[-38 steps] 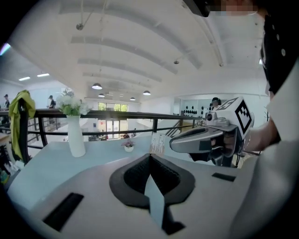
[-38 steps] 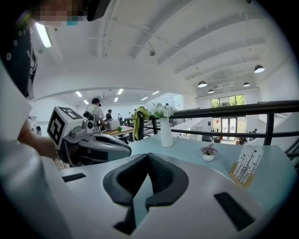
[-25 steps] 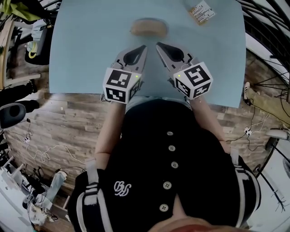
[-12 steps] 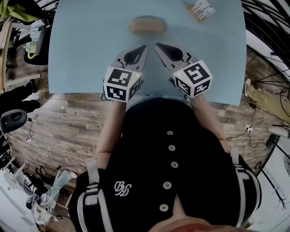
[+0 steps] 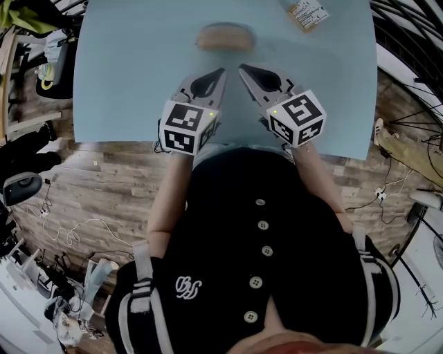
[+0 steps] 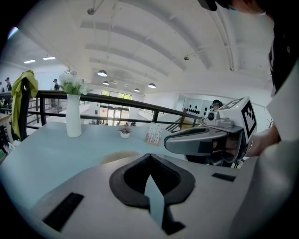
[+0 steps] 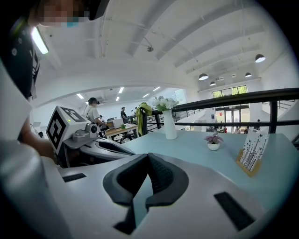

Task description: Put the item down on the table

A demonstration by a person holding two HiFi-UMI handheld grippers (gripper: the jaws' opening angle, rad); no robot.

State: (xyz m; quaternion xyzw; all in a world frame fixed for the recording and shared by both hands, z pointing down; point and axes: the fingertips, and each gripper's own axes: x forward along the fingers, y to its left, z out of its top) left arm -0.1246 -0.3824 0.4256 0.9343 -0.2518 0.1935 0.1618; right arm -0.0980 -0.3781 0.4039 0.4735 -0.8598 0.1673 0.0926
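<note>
A tan oval item point(image 5: 225, 36) lies flat on the light blue table point(image 5: 124, 76), a short way beyond both grippers and touching neither. In the left gripper view a strip of that tan item point(image 6: 117, 158) peeks over the jaws. My left gripper point(image 5: 222, 71) and right gripper point(image 5: 241, 68) hover side by side over the table's near part, tips angled toward each other. Both are shut with nothing between the jaws. The left gripper point(image 6: 149, 157) sees the right gripper's body at its right. The right gripper point(image 7: 148, 157) sees the left gripper's marker cube point(image 7: 63, 126) at its left.
A small card stand point(image 5: 308, 14) is at the table's far right corner. A white vase with flowers point(image 6: 73, 119) and a tiny potted plant point(image 6: 124, 134) stand at the far side, before a black railing point(image 7: 243, 95). The near table edge runs just under the gripper cubes.
</note>
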